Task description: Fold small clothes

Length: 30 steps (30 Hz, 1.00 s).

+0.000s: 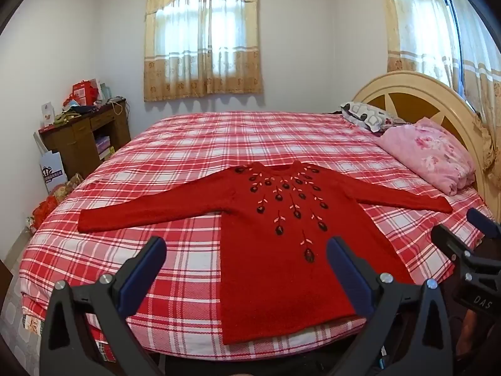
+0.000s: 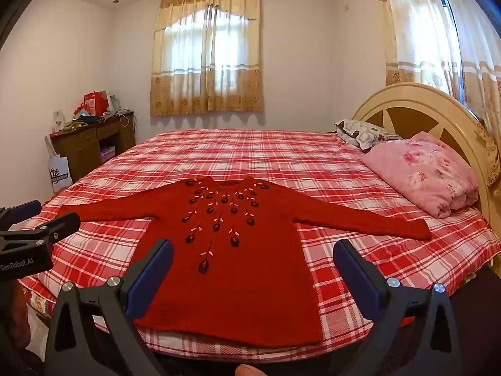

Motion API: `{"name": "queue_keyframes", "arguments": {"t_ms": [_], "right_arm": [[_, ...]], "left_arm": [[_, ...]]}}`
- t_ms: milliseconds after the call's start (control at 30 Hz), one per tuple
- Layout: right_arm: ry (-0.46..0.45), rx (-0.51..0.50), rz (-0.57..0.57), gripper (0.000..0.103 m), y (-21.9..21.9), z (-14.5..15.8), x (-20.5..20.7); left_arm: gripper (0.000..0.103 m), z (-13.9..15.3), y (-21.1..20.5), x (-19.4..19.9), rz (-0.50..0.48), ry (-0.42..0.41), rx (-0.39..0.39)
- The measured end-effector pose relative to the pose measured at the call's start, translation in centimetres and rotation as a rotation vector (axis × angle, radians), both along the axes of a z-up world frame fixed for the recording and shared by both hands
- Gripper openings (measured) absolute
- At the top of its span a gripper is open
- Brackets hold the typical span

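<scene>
A red knitted sweater (image 1: pixel 281 250) (image 2: pixel 231 269) with dark embroidered flowers lies flat on the bed, front up, both sleeves spread out sideways, hem at the near edge. My left gripper (image 1: pixel 245 250) hovers open above the hem's left part, nothing between its blue pads. My right gripper (image 2: pixel 252 253) hangs open over the sweater's lower body, also holding nothing. Each gripper shows at the edge of the other's view: the right gripper (image 1: pixel 463 241) at the right, the left gripper (image 2: pixel 40 219) at the left.
The bed carries a red and white plaid sheet (image 1: pixel 194 144) (image 2: pixel 313 163). A pink floral quilt (image 1: pixel 429 153) (image 2: pixel 426 172) and a patterned pillow (image 1: pixel 366 116) lie by the cream headboard (image 1: pixel 416 94). A cluttered brown desk (image 1: pixel 84 131) stands at the far left.
</scene>
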State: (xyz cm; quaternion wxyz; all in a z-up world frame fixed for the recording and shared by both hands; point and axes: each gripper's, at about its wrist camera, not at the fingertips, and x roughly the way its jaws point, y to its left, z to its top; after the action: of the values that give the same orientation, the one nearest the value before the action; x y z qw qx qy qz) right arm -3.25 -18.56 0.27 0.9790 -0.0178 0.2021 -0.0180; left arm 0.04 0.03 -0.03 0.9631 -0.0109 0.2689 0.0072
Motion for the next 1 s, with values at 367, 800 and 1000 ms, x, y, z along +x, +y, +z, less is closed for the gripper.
{"name": "queue_keyframes", "arguments": {"t_ms": [367, 800, 1000], "right_arm": [[0.004, 0.004, 0.002, 0.102, -0.14, -0.43, 0.01], [0.011, 0.002, 0.003, 0.102, 0.05, -0.83, 0.32], [0.013, 0.002, 0.006, 0.102, 0.18, -0.98, 0.31]], "left_arm": [[0.103, -0.26, 0.01, -0.02, -0.001, 0.002, 0.014], [0.103, -0.44, 0.1, 0.07, -0.004, 0.004, 0.013], [0.103, -0.53, 0.1, 0.1, -0.004, 0.004, 0.012]]}}
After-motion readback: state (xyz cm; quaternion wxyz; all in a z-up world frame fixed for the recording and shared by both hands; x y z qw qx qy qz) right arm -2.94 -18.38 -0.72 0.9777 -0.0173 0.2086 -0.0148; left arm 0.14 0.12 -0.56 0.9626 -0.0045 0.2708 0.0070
